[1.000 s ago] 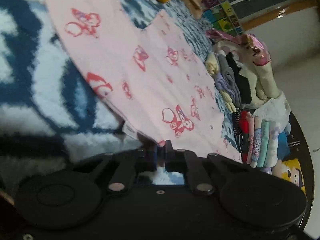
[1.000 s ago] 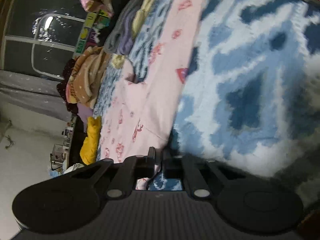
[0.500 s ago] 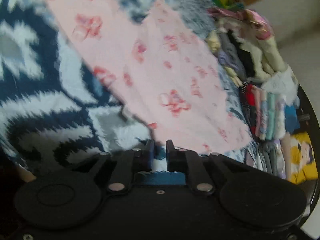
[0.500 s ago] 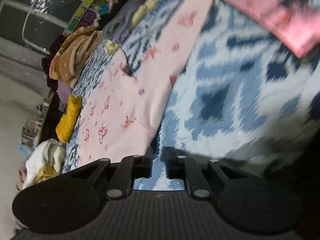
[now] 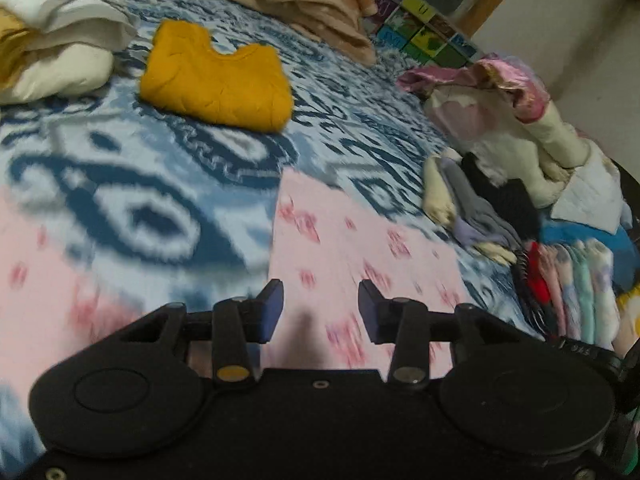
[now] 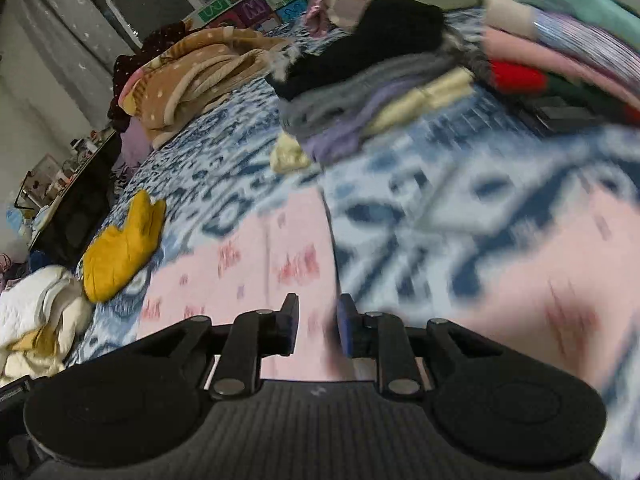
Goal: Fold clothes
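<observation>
over the bed [image 5: 120, 208], seen from the left wrist, the left hand-held gripper [image 5: 320, 308] hangs with its jaws spread wide and nothing between them. a second ago those jaws were pinched on the hem of the pink printed garment [image 5: 352, 248]; now it lies released on the blue patterned blanket, one leg below the fingers and another pink stretch [image 5: 36, 280] off to the left. i judge a fold or a spreading-out was just let go. this view alone shows the mustard top [image 5: 216, 80] lying flat, folded, further up the bed.

from the right wrist, the right hand-held gripper [image 6: 318, 322] is also parted and empty, though less widely, where before it gripped the pink edge. the garment [image 6: 248, 280] sits under it, blurred. only here does the stack of folded clothes [image 6: 380, 96] show side-on, and the brown spotted blanket [image 6: 192, 76] heaped behind.
</observation>
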`<act>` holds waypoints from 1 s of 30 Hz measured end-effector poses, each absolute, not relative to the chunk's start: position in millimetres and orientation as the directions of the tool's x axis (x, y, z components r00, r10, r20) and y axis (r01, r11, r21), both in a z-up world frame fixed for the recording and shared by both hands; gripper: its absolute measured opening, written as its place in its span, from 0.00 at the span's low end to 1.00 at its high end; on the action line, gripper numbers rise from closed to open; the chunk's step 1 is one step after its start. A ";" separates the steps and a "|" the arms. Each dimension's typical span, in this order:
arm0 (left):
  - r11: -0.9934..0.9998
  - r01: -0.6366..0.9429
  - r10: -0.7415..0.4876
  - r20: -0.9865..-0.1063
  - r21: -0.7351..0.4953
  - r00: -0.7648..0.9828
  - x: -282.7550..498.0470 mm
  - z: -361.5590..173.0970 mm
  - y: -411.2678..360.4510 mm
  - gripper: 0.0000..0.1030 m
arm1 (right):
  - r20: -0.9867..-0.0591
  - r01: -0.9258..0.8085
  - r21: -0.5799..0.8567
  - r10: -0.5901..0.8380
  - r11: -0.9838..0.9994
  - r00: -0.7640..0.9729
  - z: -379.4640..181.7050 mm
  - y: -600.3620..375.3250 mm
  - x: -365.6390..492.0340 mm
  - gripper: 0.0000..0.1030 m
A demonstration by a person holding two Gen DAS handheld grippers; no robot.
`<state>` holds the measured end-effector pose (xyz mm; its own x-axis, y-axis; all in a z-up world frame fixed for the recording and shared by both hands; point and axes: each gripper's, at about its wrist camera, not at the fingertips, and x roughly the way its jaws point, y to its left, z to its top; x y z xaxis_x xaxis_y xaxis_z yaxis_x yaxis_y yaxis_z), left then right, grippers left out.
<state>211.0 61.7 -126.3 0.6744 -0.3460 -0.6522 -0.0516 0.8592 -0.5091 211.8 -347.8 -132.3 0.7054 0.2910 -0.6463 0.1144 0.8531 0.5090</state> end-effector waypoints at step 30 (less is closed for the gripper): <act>0.922 -0.048 -0.265 -0.715 -0.385 0.647 342.5 -172.1 65.5 0.09 | -0.697 0.005 0.365 0.270 0.931 0.665 -182.2 -341.5 350.3 0.16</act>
